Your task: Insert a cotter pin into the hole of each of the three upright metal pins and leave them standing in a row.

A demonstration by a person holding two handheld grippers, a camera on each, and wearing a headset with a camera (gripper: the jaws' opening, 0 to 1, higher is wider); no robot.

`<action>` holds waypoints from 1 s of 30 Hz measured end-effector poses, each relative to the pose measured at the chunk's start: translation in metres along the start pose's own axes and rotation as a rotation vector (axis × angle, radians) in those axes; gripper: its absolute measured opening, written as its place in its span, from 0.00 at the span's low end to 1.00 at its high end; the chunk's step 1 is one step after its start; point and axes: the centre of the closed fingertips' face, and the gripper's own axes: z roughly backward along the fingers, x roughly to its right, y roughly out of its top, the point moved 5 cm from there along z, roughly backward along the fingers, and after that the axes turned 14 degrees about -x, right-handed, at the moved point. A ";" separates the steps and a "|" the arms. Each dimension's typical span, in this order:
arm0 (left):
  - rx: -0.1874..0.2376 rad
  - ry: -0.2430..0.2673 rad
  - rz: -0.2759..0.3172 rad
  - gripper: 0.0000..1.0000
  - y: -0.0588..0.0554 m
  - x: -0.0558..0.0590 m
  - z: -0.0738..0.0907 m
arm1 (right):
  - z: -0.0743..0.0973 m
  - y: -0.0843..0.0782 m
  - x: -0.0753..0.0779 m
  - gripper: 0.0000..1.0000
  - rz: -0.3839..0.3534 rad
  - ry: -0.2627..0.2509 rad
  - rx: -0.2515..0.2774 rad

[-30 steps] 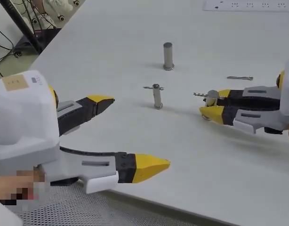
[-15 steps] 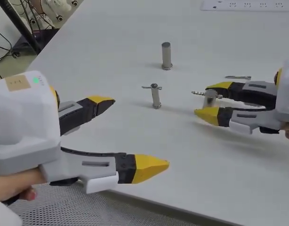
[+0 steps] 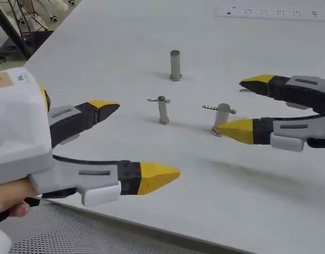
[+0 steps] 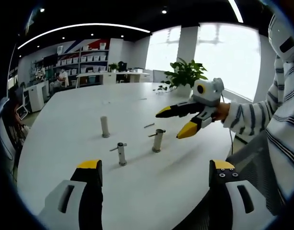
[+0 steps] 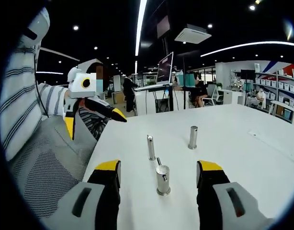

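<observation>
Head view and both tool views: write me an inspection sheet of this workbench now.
Surface: white table, no spills seen.
Job's things: far pin upright, hole unfilled; middle pin and right pin upright, cotters through them; spare cotter pin lying flat.
Clutter: power strip at the far edge.
Grippers: left tool open, holding nothing; right tool open, beside the right pin.
Cables: bundle beyond the table's corner.
Surroundings: open office, plant, mesh seat.
</observation>
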 end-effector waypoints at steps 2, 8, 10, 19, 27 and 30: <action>0.016 -0.004 0.010 0.91 0.003 -0.001 -0.001 | 0.005 0.001 -0.003 0.68 -0.019 -0.014 -0.008; 0.037 -0.023 0.020 0.91 0.006 -0.004 -0.002 | 0.014 -0.004 -0.014 0.76 -0.020 -0.054 -0.077; 0.042 -0.032 0.020 0.91 0.007 -0.005 -0.003 | 0.015 -0.007 -0.017 0.79 -0.024 -0.058 -0.102; 0.059 -0.053 0.019 0.91 0.010 -0.010 -0.004 | 0.032 -0.020 -0.024 0.90 -0.112 -0.141 -0.151; 0.051 -0.067 0.031 0.91 0.007 -0.020 -0.006 | 0.040 -0.021 -0.027 0.91 -0.184 -0.187 -0.163; 0.044 -0.074 0.027 0.91 0.006 -0.022 -0.007 | 0.043 -0.018 -0.031 0.92 -0.210 -0.204 -0.138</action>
